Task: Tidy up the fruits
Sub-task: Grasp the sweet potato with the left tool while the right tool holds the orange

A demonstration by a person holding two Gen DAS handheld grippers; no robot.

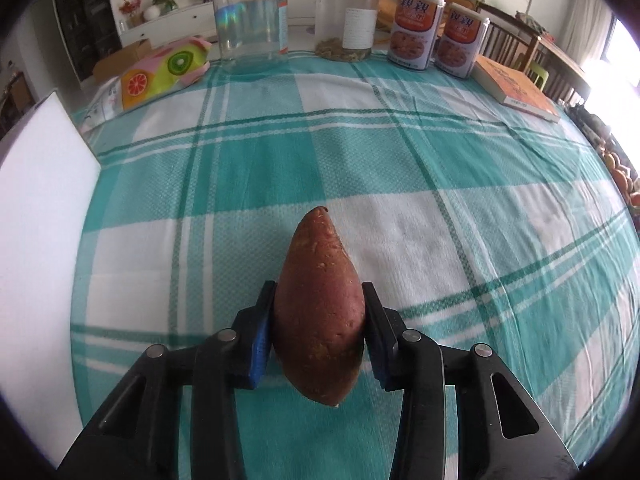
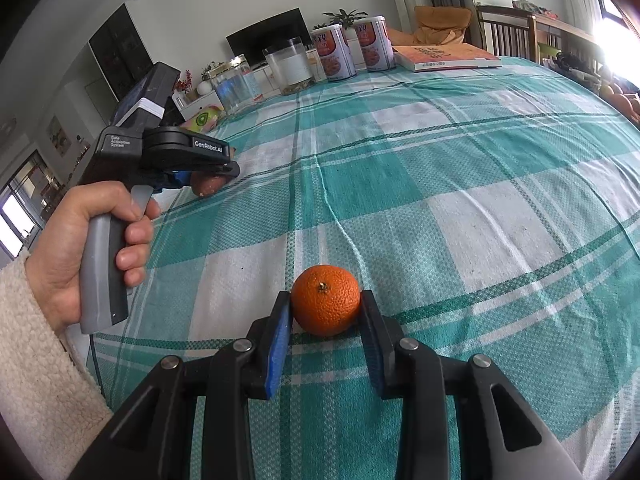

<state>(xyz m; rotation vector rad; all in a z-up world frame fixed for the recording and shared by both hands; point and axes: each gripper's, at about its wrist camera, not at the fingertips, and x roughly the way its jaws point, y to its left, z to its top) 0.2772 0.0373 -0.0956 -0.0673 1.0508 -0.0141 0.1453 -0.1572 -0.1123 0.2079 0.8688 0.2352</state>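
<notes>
Now L gripper (image 1: 320, 300) w/ sweet potato (image 1: 320, 312), R gripper (image 2: 325, 300) w/ orange (image 2: 325, 300).

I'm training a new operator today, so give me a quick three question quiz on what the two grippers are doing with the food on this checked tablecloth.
1. True or false: the left gripper is closed on a sweet potato.
2. Which item sits between the fingers of the right gripper? A. the orange B. a red can C. the book
3. Fill in: the orange rests on the ______, not lifted.

Key: 1. True; the pads press both its sides. 2. A. 3. Tablecloth; the orange sits on it, with the pads right at its sides, though whether they grip it firmly cannot be told.
</notes>
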